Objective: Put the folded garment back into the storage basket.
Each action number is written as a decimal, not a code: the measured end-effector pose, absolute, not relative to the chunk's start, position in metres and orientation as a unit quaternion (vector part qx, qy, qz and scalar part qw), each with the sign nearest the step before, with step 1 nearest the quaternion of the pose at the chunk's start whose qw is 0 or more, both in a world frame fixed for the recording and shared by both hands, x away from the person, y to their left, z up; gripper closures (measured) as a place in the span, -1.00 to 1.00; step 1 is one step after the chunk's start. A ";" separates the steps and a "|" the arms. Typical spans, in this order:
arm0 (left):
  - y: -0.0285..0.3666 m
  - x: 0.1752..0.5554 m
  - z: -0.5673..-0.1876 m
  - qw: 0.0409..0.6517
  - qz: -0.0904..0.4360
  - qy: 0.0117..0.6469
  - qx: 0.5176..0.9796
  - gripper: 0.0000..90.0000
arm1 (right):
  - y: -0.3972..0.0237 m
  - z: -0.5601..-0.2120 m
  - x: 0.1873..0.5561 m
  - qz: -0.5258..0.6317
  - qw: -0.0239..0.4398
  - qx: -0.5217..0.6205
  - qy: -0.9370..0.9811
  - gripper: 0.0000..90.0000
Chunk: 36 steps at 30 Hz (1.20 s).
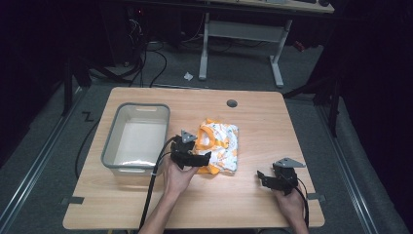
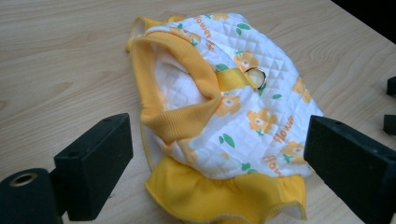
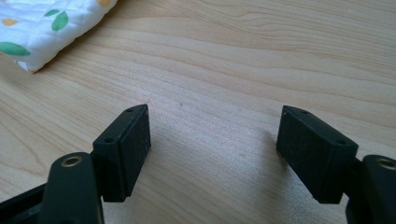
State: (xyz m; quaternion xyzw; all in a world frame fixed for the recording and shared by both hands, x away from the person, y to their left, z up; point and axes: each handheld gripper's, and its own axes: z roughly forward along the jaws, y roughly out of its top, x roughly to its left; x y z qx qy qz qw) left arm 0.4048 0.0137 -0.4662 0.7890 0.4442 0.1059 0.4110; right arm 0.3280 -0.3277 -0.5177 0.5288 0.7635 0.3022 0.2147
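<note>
Going L to R across the light wooden table. Far L sits a grey plastic tub with rounded corners, open side up and apparently bare inside; my guess is it waits there as the drop-off for the garment.

Just R of the tub is my left gripper, held in my L hand, cable trailing back toward me. In the left gripper view its two black jaws stand wide apart, nothing pressed between them, one on each side of the cloth w/o touching it. I judge it's lined up for a grab or just let go; can't say which.

Table centre: the small quilted white garment with orange flower print and yellow ribbed trim, looks like a pet vest. It lies folded flat on the wood, a yellow ruffle hem nearest my jaws, a metal ring on a yellow strap on top. Folded that way it makes a compact bundle, easy to pinch by one edge.

Further R, well apart from the garment, my right gripper rests low over bare wood in my R hand, jaws spread, holding nothing, probably parked out of the way.

Hard to tell: the printed lettering is too small to read fully; the garment's underside and inner folds are hidden; the room beyond the table is dark, w/ desk legs and cables dimly visible.
</note>
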 end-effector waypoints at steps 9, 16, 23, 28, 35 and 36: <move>0.003 0.431 -0.474 0.403 0.090 0.455 0.789 -0.91 | -0.327 -0.518 0.328 0.303 0.214 0.528 0.764 -0.41; -0.006 0.444 -0.482 0.371 0.087 0.457 0.803 -0.93 | -0.327 -0.518 0.328 0.302 0.214 0.528 0.764 -0.41; -0.020 0.461 -0.487 0.355 0.084 0.458 0.811 -0.93 | -0.327 -0.518 0.328 0.303 0.214 0.528 0.764 -0.41; -0.022 0.469 -0.501 0.330 0.072 0.473 0.814 -0.90 | -0.327 -0.518 0.328 0.302 0.214 0.528 0.764 -0.41; -0.023 0.472 -0.514 0.317 0.071 0.484 0.812 -0.68 | -0.327 -0.518 0.328 0.302 0.214 0.528 0.764 -0.41; -0.024 0.471 -0.514 0.315 0.077 0.482 0.814 -0.67 | -0.327 -0.518 0.328 0.302 0.214 0.528 0.764 -0.41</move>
